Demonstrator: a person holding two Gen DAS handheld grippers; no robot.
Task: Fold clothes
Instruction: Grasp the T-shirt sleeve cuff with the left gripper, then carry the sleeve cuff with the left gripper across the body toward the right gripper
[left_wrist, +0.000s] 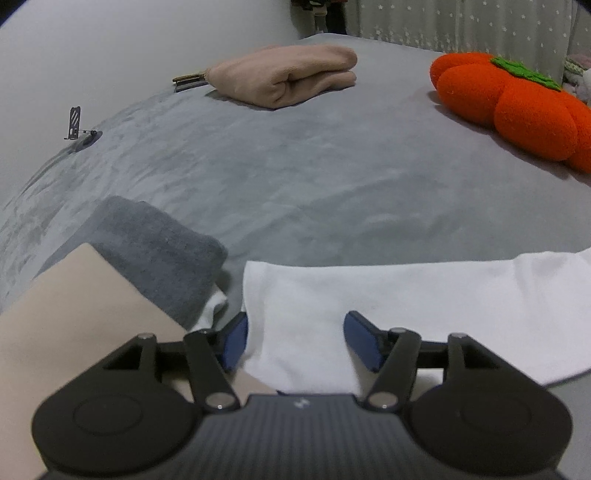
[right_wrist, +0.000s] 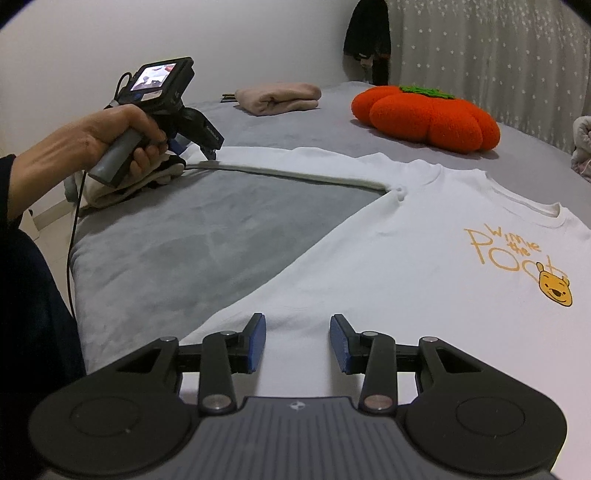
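A white long-sleeved shirt (right_wrist: 406, 240) with a yellow bear print lies flat on the grey bed (right_wrist: 177, 243). Its sleeve (right_wrist: 295, 164) stretches out to the left. In the left wrist view the sleeve end (left_wrist: 369, 295) lies between the jaws of my left gripper (left_wrist: 295, 332), which stand apart; the left blue pad (left_wrist: 234, 343) is at the cloth's edge and neither pad visibly squeezes it. A hand holds that left gripper (right_wrist: 195, 147) at the sleeve end in the right wrist view. My right gripper (right_wrist: 297, 343) hovers open over the shirt's near side edge, nothing pinched.
An orange pumpkin cushion (right_wrist: 424, 114) and a folded pink garment (right_wrist: 279, 96) lie at the far side of the bed. Folded grey (left_wrist: 155, 251) and beige (left_wrist: 74, 314) clothes are stacked left of the sleeve end. A small phone stand (left_wrist: 75, 125) sits at the bed's left edge.
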